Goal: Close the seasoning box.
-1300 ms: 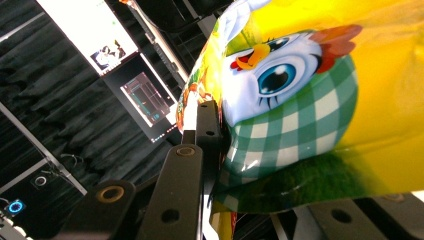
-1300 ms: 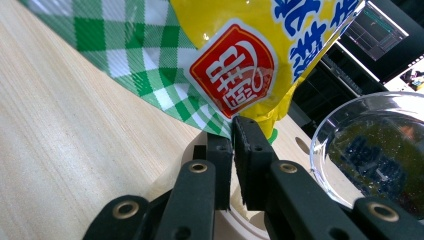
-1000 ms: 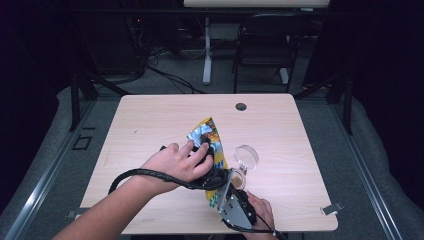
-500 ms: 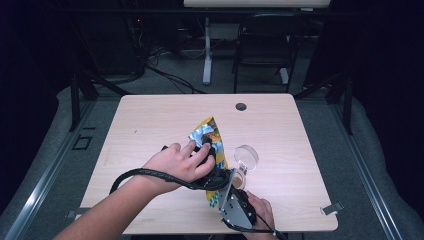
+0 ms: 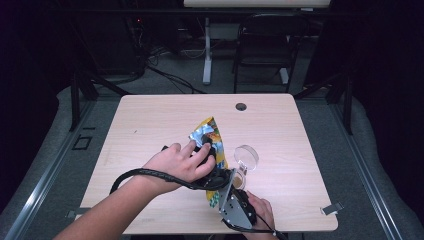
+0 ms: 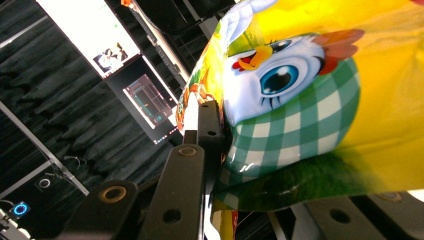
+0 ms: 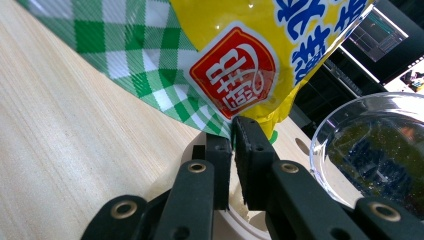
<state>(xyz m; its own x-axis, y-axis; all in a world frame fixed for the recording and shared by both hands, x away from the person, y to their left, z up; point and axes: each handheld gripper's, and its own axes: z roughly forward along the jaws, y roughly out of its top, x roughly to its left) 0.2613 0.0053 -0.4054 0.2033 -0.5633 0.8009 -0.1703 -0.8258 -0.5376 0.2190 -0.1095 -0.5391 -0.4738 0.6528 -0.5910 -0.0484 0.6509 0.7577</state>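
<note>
A yellow snack bag with a cartoon chick and green checks stands tilted near the table's middle, its silver top torn and lifted. My left gripper, under the left hand, is shut on the bag's side; in the left gripper view one black jaw presses the bag by the checked bib. My right gripper comes in from the front edge and is shut on the bag's lower corner; in the right gripper view both jaws pinch the bag at its seam edge. A clear glass bowl sits just right of the bag.
The light wooden table has a round cable hole near its far edge and a metal clip at the front right corner. A black cable loops over the left wrist. The bowl lies close beside the right jaws.
</note>
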